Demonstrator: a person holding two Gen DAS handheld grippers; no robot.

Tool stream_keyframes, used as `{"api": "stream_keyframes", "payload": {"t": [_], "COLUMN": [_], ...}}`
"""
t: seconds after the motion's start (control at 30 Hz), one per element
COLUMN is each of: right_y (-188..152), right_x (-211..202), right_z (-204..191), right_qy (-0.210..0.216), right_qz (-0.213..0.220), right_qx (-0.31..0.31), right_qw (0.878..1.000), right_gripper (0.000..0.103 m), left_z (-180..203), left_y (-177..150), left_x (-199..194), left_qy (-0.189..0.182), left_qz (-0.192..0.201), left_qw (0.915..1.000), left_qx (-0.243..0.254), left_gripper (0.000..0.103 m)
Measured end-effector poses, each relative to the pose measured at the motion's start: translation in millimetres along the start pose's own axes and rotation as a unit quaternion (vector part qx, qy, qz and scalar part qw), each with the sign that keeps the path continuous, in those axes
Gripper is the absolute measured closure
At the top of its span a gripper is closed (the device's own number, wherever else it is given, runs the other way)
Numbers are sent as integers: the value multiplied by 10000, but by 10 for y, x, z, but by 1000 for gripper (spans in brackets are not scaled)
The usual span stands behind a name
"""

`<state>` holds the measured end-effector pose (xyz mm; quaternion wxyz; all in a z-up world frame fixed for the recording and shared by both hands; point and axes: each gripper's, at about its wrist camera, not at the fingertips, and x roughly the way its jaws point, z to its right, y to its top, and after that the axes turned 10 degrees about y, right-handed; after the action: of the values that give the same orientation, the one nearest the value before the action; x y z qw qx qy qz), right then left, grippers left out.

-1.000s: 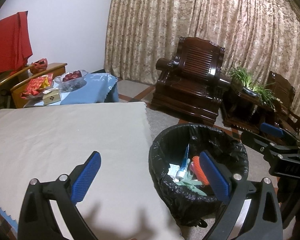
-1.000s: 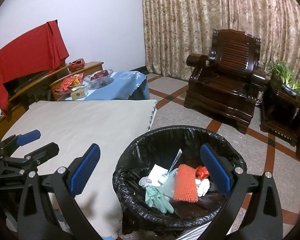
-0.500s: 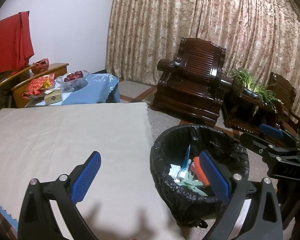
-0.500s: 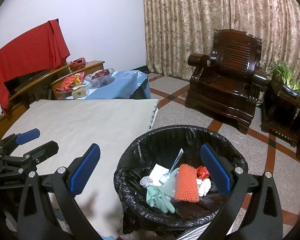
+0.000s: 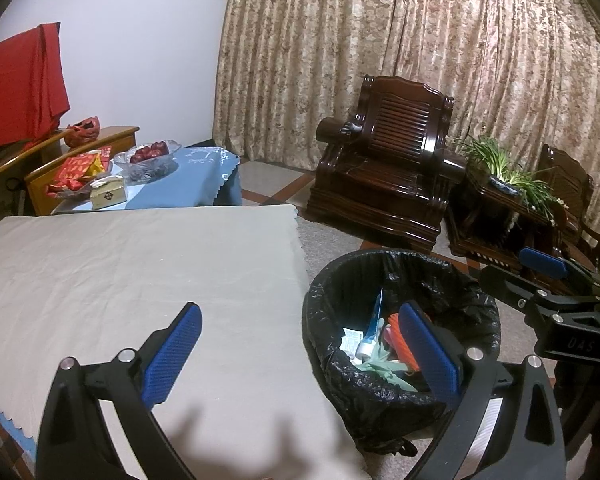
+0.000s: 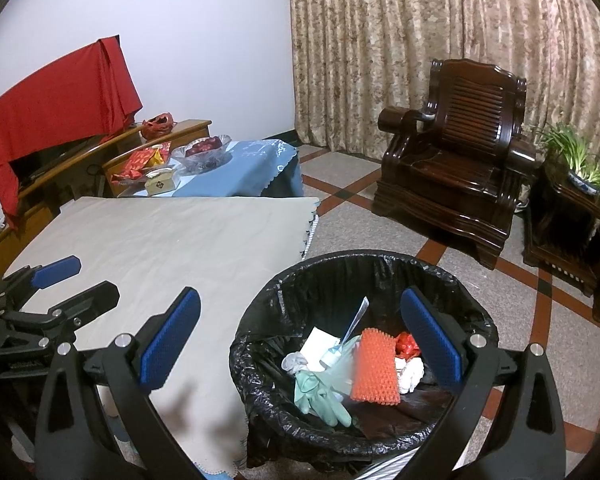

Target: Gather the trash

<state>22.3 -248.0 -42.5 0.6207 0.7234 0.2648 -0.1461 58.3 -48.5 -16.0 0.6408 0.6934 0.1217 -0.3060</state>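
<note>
A bin lined with a black bag (image 6: 260, 344) stands on the floor beside the table; it also shows in the left wrist view (image 5: 476, 292). Inside lie an orange mesh pad (image 6: 374, 368), a green glove (image 6: 320, 394), a tube (image 6: 350, 330), white paper (image 6: 316, 344) and a red wrapper (image 6: 406, 342). My left gripper (image 5: 300, 356) is open and empty above the table's right edge. My right gripper (image 6: 300, 346) is open and empty above the bin. Each gripper shows in the other's view, the right one (image 5: 540, 276) and the left one (image 6: 60, 280).
The table wears a beige cloth (image 5: 120, 264). Behind it a blue-covered table (image 6: 252, 168) bears a glass fruit bowl (image 6: 208, 150), a small box and red packets. A dark wooden armchair (image 6: 456, 160) and a plant stand (image 6: 572, 208) are on the tiled floor. Curtains hang behind.
Both grippers have drifted back slightly; the views have shifted a little. Both stay open and empty. The trash in the bin has not moved.
</note>
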Motion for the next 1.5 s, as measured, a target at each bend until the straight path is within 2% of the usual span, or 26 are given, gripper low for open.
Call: {"api": "stream_keyframes", "payload": {"t": [1.5], "right_y": [-60], "right_x": [64], "right_z": [-68], "right_qy": [2], "right_qz": [-36], "right_qx": [4], "right_qw": [10000], "right_gripper": [5], "left_z": [-6], "left_y": [-16], "left_x": [-8], "left_qy": [16], "left_qz": [-2], "left_qw": [10000], "left_qx": [1], "left_gripper": [6]}}
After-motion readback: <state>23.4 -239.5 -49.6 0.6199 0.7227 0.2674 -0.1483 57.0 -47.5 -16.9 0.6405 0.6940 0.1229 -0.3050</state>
